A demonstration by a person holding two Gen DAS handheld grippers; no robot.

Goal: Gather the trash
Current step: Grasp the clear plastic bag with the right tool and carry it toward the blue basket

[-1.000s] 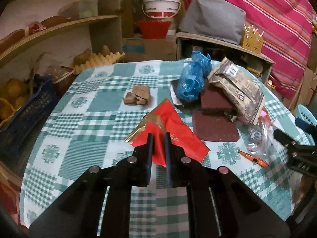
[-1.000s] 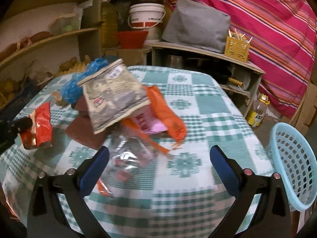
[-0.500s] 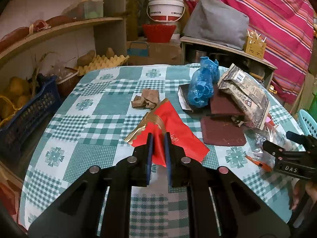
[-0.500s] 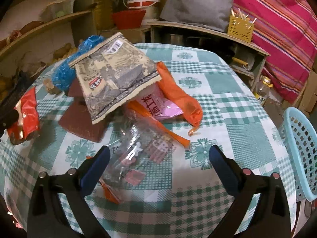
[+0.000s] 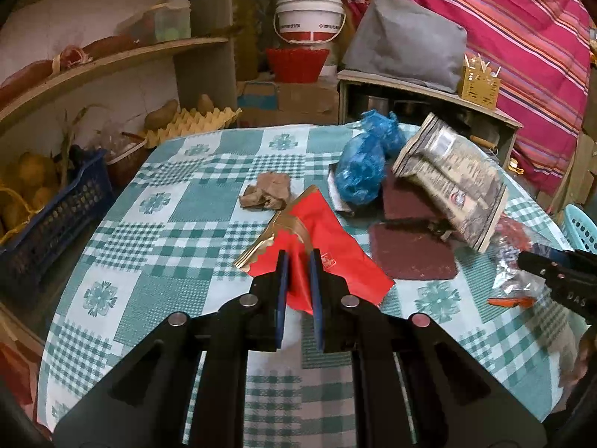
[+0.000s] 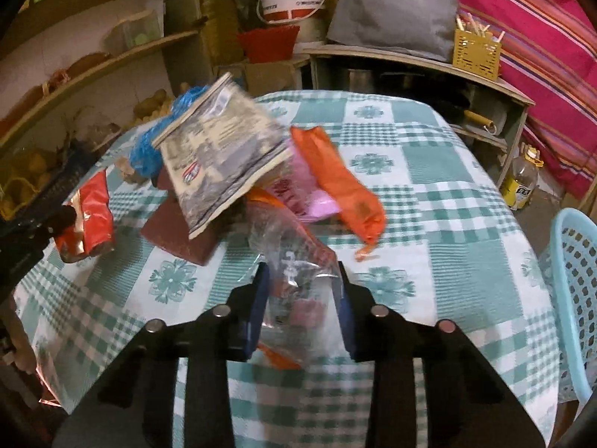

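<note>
Red foil wrapper, gold-edged, is sitting pinched between the blue pads of the left gripper; the jaws are standing close together, clamped on its near corner, while the rest of the wrapper is fanning out ahead over the green-and-white checked cloth of the bench. Clear plastic bag is lying between the pads of the right gripper; the jaws are partly closed around it with the film bunching between them, though motion blur is making it hard to tell whether the pads are actually pressing on it.

Beyond the left gripper, a crumpled brown paper is lying just past the wrapper's tip. A blue plastic bag and a grey printed packet are sitting further right, the packet tilted over maroon sheets. In the right wrist view an orange bag and a pink wrapper are lying behind the clear bag, partly covered by the packet. A light blue basket is standing off the bench's right edge, cut off by the frame.

The clear bag's contents are blurring into pinkish patches and are not readable. An orange scrap under it is partly hidden by the right gripper.
</note>
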